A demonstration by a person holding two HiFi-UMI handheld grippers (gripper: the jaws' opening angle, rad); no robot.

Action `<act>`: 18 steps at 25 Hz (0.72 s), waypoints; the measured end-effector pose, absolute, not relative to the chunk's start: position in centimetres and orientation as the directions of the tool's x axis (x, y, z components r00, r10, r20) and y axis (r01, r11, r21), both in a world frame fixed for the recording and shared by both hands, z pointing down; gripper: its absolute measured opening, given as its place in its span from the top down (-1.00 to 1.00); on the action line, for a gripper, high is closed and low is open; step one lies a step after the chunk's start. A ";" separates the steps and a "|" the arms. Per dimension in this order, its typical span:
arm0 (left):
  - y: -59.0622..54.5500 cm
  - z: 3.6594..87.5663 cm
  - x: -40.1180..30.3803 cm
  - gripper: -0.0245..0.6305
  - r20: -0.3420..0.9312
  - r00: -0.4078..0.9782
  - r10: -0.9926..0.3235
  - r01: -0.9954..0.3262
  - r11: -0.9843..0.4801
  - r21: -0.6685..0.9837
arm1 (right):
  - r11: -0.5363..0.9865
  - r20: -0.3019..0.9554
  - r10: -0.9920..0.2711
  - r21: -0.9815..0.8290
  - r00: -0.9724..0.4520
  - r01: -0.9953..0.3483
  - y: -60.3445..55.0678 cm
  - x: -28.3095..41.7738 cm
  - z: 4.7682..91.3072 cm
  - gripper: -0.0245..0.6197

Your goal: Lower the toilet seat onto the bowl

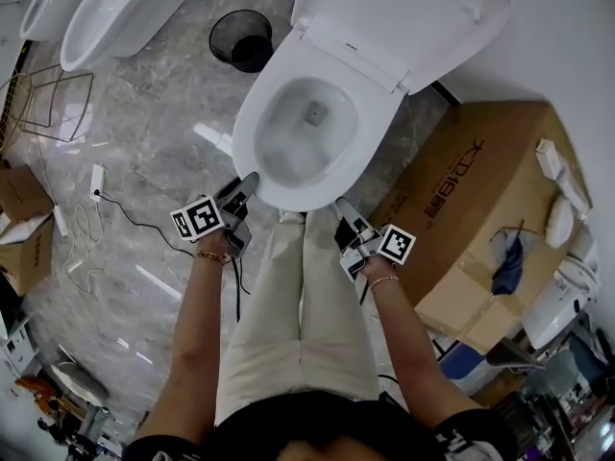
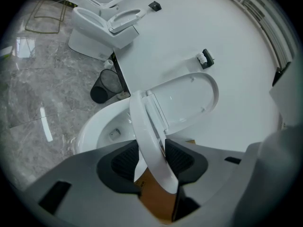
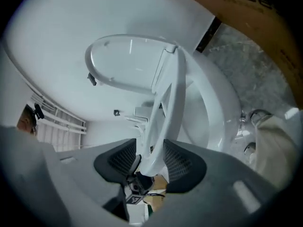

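Note:
The white toilet seat (image 1: 248, 142) hangs a little above the bowl (image 1: 309, 123), still tilted, and the lid (image 1: 413, 17) stands up against the wall. My left gripper (image 1: 248, 184) is shut on the seat's front left rim. In the left gripper view the seat (image 2: 147, 136) runs edge-on between the pads of that gripper (image 2: 152, 161), with the bowl (image 2: 102, 126) below. My right gripper (image 1: 343, 207) is shut on the front right rim. The right gripper view shows the seat (image 3: 168, 103) clamped in the right gripper (image 3: 150, 161), with the lid (image 3: 128, 60) behind.
A black waste bin (image 1: 240, 39) stands left of the toilet's base. A large cardboard box (image 1: 480, 190) lies on the right. Other toilets (image 1: 115, 8) and a wire rack (image 1: 53, 104) are at the far left. The person's legs (image 1: 298, 305) stand at the bowl's front.

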State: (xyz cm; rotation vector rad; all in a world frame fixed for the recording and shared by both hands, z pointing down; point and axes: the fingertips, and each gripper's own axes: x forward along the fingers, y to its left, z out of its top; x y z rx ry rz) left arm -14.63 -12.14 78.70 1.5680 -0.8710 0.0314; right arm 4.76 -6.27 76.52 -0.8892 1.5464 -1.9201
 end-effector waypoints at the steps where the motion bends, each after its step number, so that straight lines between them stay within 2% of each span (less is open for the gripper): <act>1: -12.1 79.0 -14.6 0.41 0.496 0.714 -0.494 -0.538 0.066 0.840 | -0.227 0.175 -0.745 -0.974 -0.644 -0.002 -6.1 4.9 76.9 0.39; 8: -11.9 79.6 -14.8 0.41 0.495 0.719 -0.488 -0.533 0.069 0.843 | -0.304 0.250 -0.743 -0.952 -0.621 -0.020 -4.8 4.9 79.5 0.41; 18: -11.4 80.9 -15.1 0.41 0.504 0.732 -0.458 -0.534 0.072 0.842 | -0.319 0.229 -0.757 -0.947 -0.613 0.040 -6.0 3.9 81.3 0.44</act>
